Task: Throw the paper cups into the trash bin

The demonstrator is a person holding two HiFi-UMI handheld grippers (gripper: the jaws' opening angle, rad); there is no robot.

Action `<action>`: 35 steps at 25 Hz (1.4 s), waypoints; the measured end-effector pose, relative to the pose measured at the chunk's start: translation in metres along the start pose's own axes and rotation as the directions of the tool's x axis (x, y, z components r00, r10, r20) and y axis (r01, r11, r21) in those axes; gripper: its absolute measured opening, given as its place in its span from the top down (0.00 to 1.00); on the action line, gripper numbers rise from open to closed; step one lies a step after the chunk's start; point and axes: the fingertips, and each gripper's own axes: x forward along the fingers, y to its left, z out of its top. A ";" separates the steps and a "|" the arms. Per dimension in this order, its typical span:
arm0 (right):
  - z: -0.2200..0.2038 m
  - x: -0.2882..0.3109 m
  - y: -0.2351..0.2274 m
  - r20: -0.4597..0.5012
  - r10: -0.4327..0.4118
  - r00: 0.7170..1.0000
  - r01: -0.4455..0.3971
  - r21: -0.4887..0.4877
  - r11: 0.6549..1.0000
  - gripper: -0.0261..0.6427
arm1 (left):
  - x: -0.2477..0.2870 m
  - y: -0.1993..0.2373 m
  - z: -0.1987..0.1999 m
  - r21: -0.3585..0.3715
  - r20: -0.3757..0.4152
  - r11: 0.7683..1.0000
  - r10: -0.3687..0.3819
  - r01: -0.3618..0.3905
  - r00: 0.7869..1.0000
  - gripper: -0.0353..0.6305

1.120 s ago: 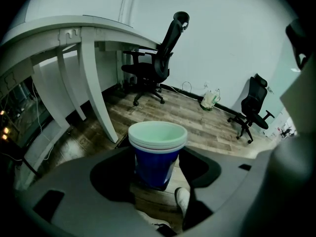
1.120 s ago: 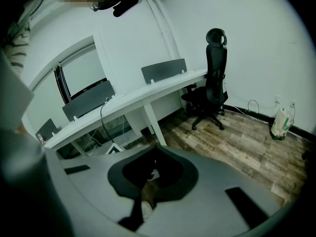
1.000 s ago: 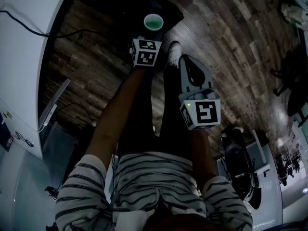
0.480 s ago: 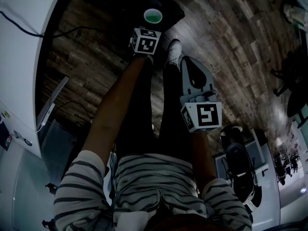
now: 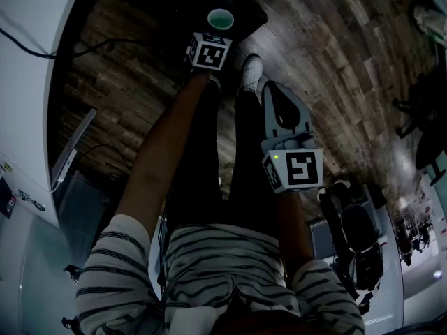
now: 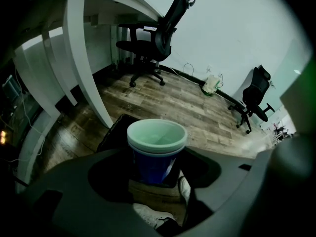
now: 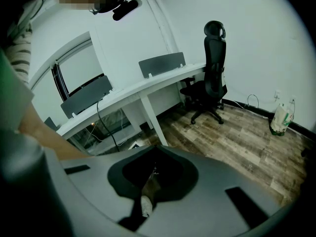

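Observation:
Stacked paper cups (image 5: 221, 19) (image 6: 156, 149), blue with a pale rim and an empty pale inside, stand upright between the jaws of my left gripper (image 5: 217, 33) (image 6: 155, 171), which is shut on them. In the head view the cups hang over the dark trash bin (image 5: 246, 7), whose black edge (image 6: 112, 130) also shows behind the cup in the left gripper view. My right gripper (image 5: 274, 93) (image 7: 147, 184) is held lower and nearer the person's body, jaws shut and empty, pointing at the floor.
A white desk (image 5: 31, 26) with a black cable (image 5: 105, 44) curves along the left. The person's legs and a white shoe (image 5: 251, 72) stand between the grippers. Office chairs (image 6: 154, 38) (image 6: 255, 98) and a bag (image 6: 212, 84) sit on the wooden floor.
My left gripper has carried the cups a little farther forward over the bin. The right gripper has hardly moved.

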 end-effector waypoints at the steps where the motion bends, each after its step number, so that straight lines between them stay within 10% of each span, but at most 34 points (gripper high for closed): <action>1: 0.000 0.001 0.000 -0.002 0.000 1.000 0.000 0.001 1.000 0.94 | 0.002 0.000 0.000 0.002 -0.006 1.000 -0.003 0.003 1.000 0.51; 35: -0.004 0.017 -0.008 -0.031 -0.013 0.999 0.014 0.032 0.999 0.94 | 0.032 0.011 -0.004 -0.066 -0.046 0.997 -0.028 0.025 0.999 0.51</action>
